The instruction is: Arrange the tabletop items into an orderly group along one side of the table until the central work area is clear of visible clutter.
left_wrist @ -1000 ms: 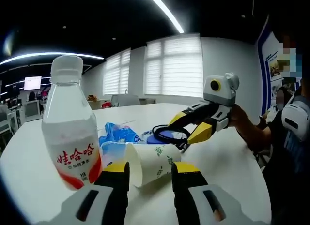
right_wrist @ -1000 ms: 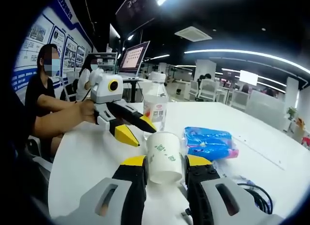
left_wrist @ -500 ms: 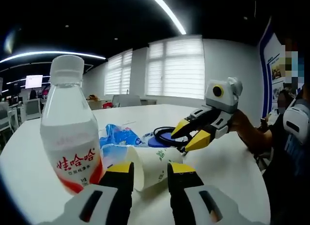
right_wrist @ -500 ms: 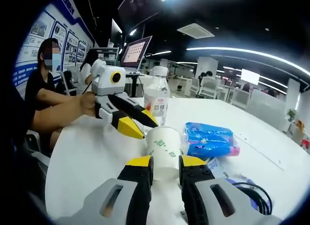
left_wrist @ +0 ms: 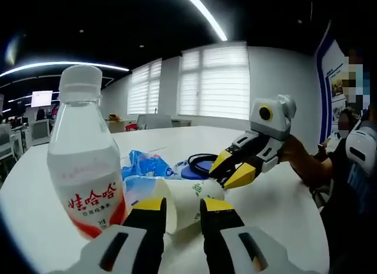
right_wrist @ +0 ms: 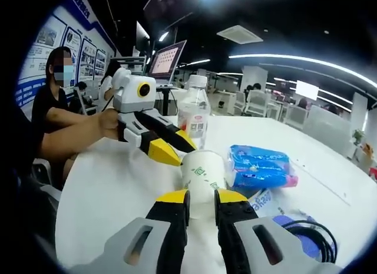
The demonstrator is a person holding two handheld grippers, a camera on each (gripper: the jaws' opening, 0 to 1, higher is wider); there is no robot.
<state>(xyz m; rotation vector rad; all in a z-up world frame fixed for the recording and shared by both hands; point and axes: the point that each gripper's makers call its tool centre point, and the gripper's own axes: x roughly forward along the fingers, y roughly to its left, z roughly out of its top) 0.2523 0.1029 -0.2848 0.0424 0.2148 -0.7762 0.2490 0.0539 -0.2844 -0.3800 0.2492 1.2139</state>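
while both narrow-jawed grippers flank it, the paper cup lies sideways.

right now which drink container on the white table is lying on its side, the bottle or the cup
The white paper cup with green print lies on its side between both grippers' jaws; the clear plastic water bottle with the red label stands upright beside it.

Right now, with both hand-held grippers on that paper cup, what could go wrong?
1. The white paper cup with green print lies on its side, with the left hand-held gripper at its rim end and the right hand-held gripper at its base end; squeezing from both could crush it.
2. The clear plastic water bottle with red label stands upright close beside the cup; a sideways sweep might topple it.
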